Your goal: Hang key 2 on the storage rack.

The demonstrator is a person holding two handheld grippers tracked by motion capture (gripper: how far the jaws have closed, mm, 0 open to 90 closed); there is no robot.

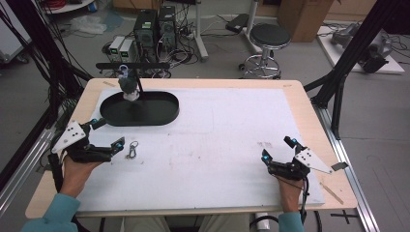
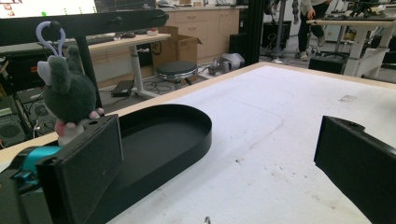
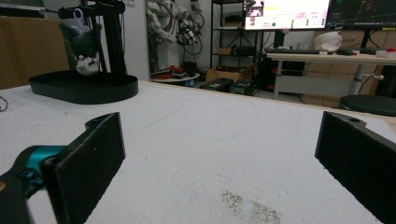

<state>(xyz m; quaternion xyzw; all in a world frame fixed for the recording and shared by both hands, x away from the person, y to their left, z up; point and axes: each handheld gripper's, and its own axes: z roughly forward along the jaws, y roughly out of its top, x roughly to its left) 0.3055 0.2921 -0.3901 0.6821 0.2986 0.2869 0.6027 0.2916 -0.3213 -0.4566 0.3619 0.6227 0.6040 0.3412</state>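
A dark grey plush toy (image 1: 128, 86) hangs by a pale loop from the crossbar of a black stand (image 1: 132, 65). The stand rises from a black oval tray (image 1: 159, 113) at the table's back left. A small metal ring clip (image 1: 131, 150) lies on the white mat in front of the tray. My left gripper (image 1: 109, 134) rests open just left of the clip, holding nothing. In the left gripper view the plush toy (image 2: 70, 95) and tray (image 2: 187, 135) are close ahead. My right gripper (image 1: 277, 148) rests open at the front right with nothing between its fingers. Its view shows the plush toy (image 3: 86, 46) and tray (image 3: 84, 88) far off.
The white mat (image 1: 217, 145) covers most of the wooden table (image 1: 309, 104). Black frame posts (image 1: 348, 63) stand at the right edge. Beyond the far edge are a stool (image 1: 270, 36), computer towers (image 1: 154, 26) and cables on the floor.
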